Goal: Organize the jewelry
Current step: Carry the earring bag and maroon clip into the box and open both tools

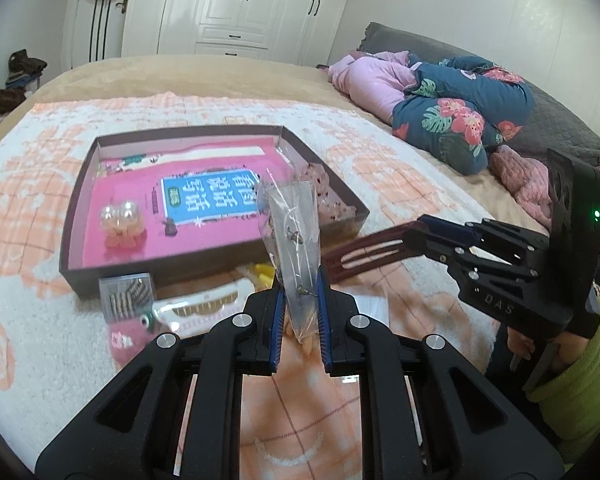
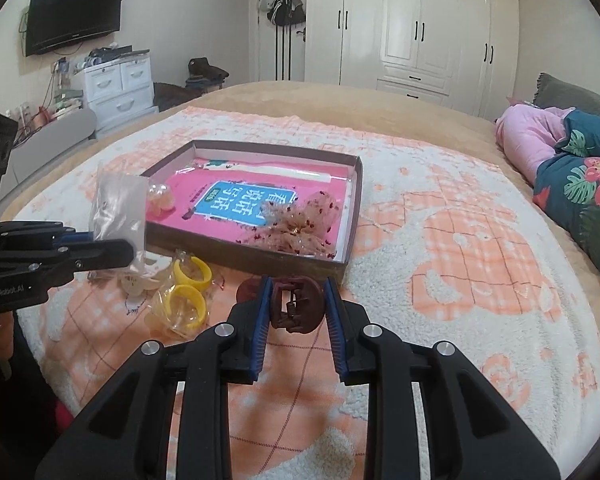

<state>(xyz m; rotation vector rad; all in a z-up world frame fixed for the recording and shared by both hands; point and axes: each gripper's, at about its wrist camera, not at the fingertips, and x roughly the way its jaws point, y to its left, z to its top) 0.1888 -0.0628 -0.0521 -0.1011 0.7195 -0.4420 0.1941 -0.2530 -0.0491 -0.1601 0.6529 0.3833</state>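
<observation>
A shallow brown box (image 1: pixel 216 258) (image 2: pixel 358 176) lies on the bed with a pink book (image 1: pixel 216 200) (image 2: pixel 240 200), pearl-and-orange hair ornaments (image 1: pixel 122 220) (image 2: pixel 160 198) and a sequined mesh bow (image 2: pixel 300 224) in it. My left gripper (image 1: pixel 302 292) is shut on a clear plastic bag of earrings (image 1: pixel 296 240) (image 2: pixel 118 208), held upright in front of the box. My right gripper (image 2: pixel 296 300) is shut on a dark red hair claw clip (image 2: pixel 296 304), just above the blanket near the box's front wall; the clip also shows in the left wrist view (image 1: pixel 364 256).
Yellow rings in clear wrap (image 2: pixel 186 288), a clear box of hair pins (image 1: pixel 128 296), a white packet of clips (image 1: pixel 208 308) and a pink item (image 1: pixel 126 340) lie on the orange-and-white blanket (image 2: pixel 460 240) before the box. Folded quilts (image 1: pixel 452 112) lie at the right.
</observation>
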